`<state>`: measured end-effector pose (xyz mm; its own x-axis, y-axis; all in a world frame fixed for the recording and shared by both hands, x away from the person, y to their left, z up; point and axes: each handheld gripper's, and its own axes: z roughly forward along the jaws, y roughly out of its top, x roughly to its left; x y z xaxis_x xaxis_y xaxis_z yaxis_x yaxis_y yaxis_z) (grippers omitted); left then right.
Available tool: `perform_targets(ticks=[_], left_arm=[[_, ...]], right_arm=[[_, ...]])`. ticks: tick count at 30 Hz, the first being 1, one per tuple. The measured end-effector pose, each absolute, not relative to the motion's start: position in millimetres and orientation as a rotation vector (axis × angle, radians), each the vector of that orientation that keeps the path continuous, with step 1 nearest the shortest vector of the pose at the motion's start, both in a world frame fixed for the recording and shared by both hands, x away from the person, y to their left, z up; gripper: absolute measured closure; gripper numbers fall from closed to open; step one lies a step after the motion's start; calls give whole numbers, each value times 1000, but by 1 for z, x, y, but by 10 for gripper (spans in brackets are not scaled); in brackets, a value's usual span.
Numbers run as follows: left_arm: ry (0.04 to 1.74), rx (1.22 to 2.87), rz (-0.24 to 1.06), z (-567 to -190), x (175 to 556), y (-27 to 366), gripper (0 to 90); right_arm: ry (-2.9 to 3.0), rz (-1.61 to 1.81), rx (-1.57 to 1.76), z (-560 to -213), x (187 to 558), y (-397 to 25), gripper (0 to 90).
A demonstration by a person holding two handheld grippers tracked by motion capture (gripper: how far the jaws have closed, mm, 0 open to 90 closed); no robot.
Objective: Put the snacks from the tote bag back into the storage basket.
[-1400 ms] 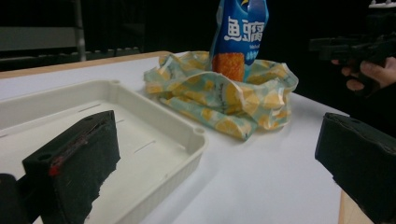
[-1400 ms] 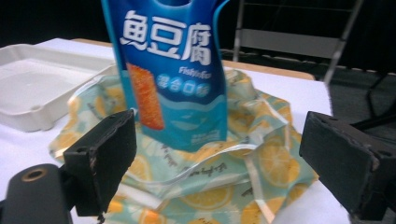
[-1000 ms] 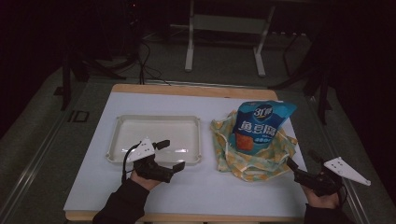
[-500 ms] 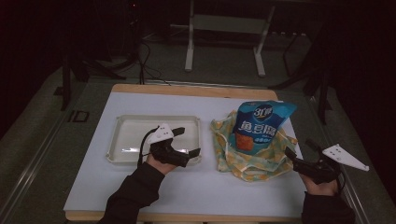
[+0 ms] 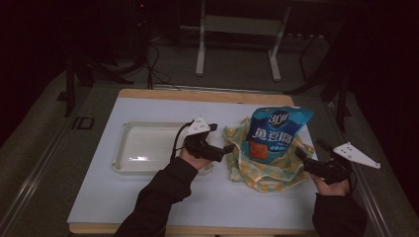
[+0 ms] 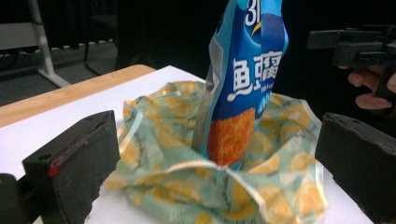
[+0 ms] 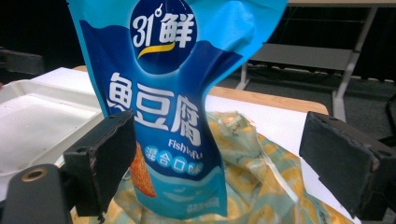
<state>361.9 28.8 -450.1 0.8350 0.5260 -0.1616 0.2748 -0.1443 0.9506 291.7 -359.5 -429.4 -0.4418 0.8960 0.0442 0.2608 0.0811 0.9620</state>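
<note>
High view: we see a white tabletop with a light wooden edge in a dim room, grey floor behind it, a white metal frame stand at 12 o'clock and dark cables on the floor at 11 o'clock. A white shallow rectangular plastic tray lies at 9 o'clock from the table centre. A blue glossy snack pouch with white print stands upright at 3 o'clock from centre, inside a crumpled green-and-yellow patterned plastic bag that lies open around its base. The left gripper sits over the tray's 3 o'clock end, tips just beside the bag's edge. The right gripper sits at 3 o'clock of the bag, tips near it.

Against the earlier frames, we note the left gripper has moved from the tray's 6 o'clock rim toward the bag; the right one has closed in slightly. Pouch, bag and tray are unmoved.

Left gripper view: jaws spread wide, nothing between them, the bag and pouch straight ahead. The other gripper and a hand show at 2 o'clock.

Right gripper view: jaws spread wide, gripping nothing. The pouch rises ahead, the bag below, the tray at 9 o'clock.
</note>
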Motion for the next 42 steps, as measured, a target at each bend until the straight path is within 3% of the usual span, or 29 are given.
perform_targets(ticks=[20,24,26,28,29,31,32,33,34,37,38,42], left_arm=[[612,1805,239,-446,387,-40,5],[614,1801,232,-443,391,-46,70],[619,1803,233,-441,393,-51,156],[614,1808,232,-441,395,-53,158],[619,1812,231,-441,396,-56,184],[615,1814,228,-441,396,-59,205],[618,1818,232,-441,396,-60,234],[620,1825,233,-441,397,-62,234],[624,1828,231,-442,398,-64,294],[629,1844,233,-443,399,-69,348],[626,1850,230,-444,399,-72,419],[614,1864,244,-446,398,-77,519]], right_arm=[[1869,1413,1127,-427,335,-339,143],[1883,1413,1132,-427,341,-335,151],[1897,1408,1138,-428,344,-332,183],[1903,1413,1141,-428,345,-331,194],[1922,1420,1145,-429,348,-329,253],[1932,1415,1147,-429,349,-328,264],[1959,1407,1144,-430,351,-326,337],[1959,1407,1144,-430,351,-326,337],[1975,1391,1147,-432,353,-324,402],[1990,1396,1155,-433,355,-323,447],[2002,1394,1155,-435,355,-322,517],[2007,1362,1147,-436,355,-322,637]])
